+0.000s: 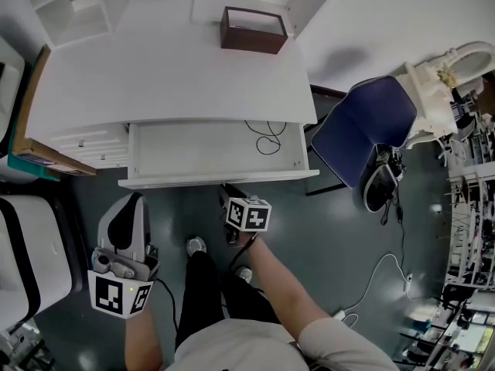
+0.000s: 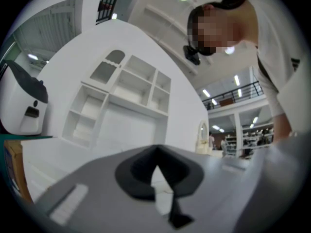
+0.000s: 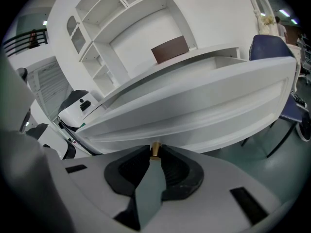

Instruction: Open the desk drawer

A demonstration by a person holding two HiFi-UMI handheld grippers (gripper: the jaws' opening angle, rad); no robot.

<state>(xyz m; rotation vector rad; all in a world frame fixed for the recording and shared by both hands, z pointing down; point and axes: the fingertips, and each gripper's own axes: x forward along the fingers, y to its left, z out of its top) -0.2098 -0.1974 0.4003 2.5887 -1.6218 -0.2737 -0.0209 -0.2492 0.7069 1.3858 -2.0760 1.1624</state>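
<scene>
The white desk [image 1: 170,76] has its wide drawer [image 1: 201,151] pulled out toward me, with a black cable [image 1: 267,139] lying in it. My right gripper [image 1: 227,192] is at the middle of the drawer front [image 3: 194,106], shut on the small brass knob [image 3: 155,148], which sits between its fingertips in the right gripper view. My left gripper [image 1: 128,205] hangs apart from the drawer, below and left of it, with its jaws together and nothing held. In the left gripper view the left gripper [image 2: 156,152] faces white shelves and a person's upper body.
A brown box [image 1: 253,29] stands at the desk's back edge. A blue chair [image 1: 363,126] is to the right of the drawer. Small white drawers [image 1: 89,144] and a cardboard box [image 1: 35,151] sit at the left. My legs [image 1: 203,284] stand just below the drawer front.
</scene>
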